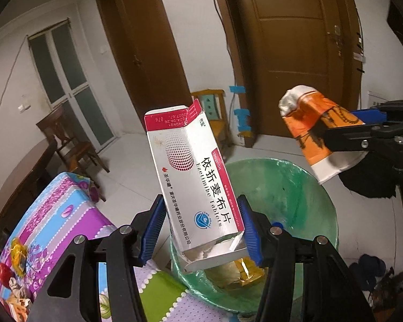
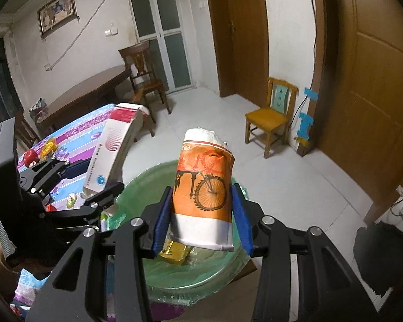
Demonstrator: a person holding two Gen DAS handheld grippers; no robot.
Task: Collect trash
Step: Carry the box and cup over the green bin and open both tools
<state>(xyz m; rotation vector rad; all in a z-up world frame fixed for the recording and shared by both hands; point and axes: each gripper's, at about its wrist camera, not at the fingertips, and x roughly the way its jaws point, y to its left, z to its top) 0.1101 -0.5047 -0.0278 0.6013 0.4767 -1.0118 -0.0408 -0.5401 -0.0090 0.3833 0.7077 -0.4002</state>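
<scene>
My left gripper [image 1: 201, 212] is shut on a white and red tablet box [image 1: 193, 177], torn open at its lower end, held over the green-lined bin [image 1: 303, 187]. The same box [image 2: 112, 150] shows at the left of the right wrist view. My right gripper [image 2: 201, 212] is shut on a squashed orange paper cup [image 2: 204, 185] with a bicycle print and white tissue stuffed in its top, also above the bin [image 2: 228, 265]. In the left wrist view that cup [image 1: 311, 128] hangs at the right. A gold wrapper [image 2: 174, 252] lies inside the bin.
A table with a purple, blue and green patterned cloth [image 1: 53, 214] stands left of the bin, with a red apple [image 1: 3, 275] and sweets on it. A small yellow chair [image 2: 271, 115], a dark wooden chair [image 2: 145, 80] and brown doors stand further back on the white floor.
</scene>
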